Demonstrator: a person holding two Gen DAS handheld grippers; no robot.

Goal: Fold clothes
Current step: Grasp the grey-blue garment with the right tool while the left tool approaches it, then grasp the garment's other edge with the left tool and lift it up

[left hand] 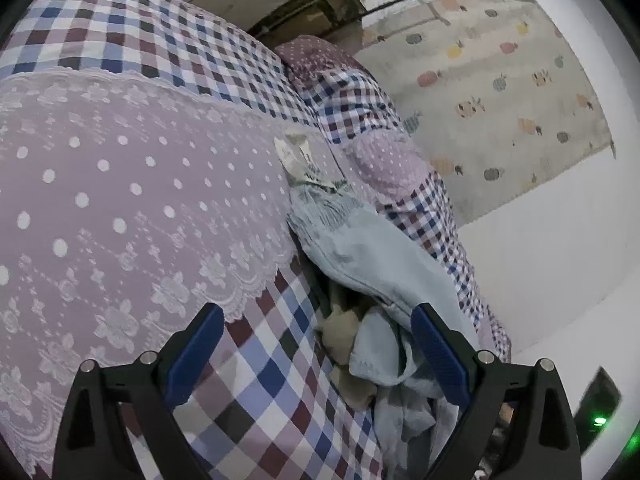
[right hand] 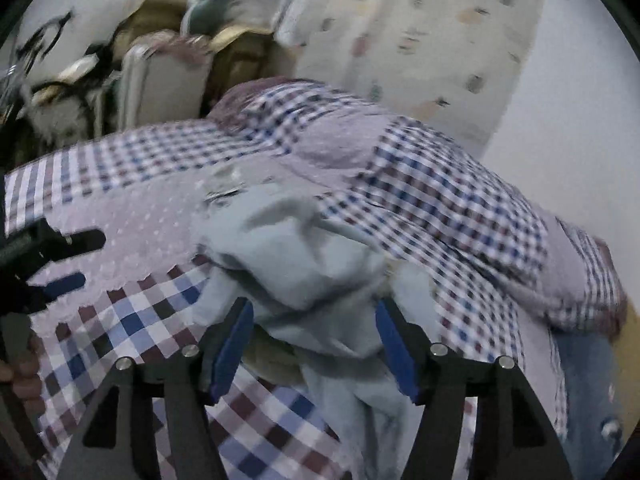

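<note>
Blue-padded black fingers of the left gripper [left hand: 316, 344] stand wide apart over a checked bedcover [left hand: 256, 392], with nothing between the pads but the crumpled hem of a pale blue garment [left hand: 360, 248] and a scrap of beige cloth [left hand: 344, 340] tucked under it. The right gripper [right hand: 314, 344] is likewise spread, its pads set either side of a soft, rumpled fold of the same pale blue garment [right hand: 304, 256] without pinching it. The garment lies in a loose heap along the seam between the bed surface and a raised bolster, its gathered, ribbed end pointing away from the left wrist camera. Beside it spreads a mauve lace throw [left hand: 120, 184] with white dots and a scalloped floral edge. Beyond, a dotted cushion [left hand: 388, 164] rests on the bolster, and a pale fruit-print cloth [left hand: 500, 92] hangs on the white wall. The right view is blurred.
</note>
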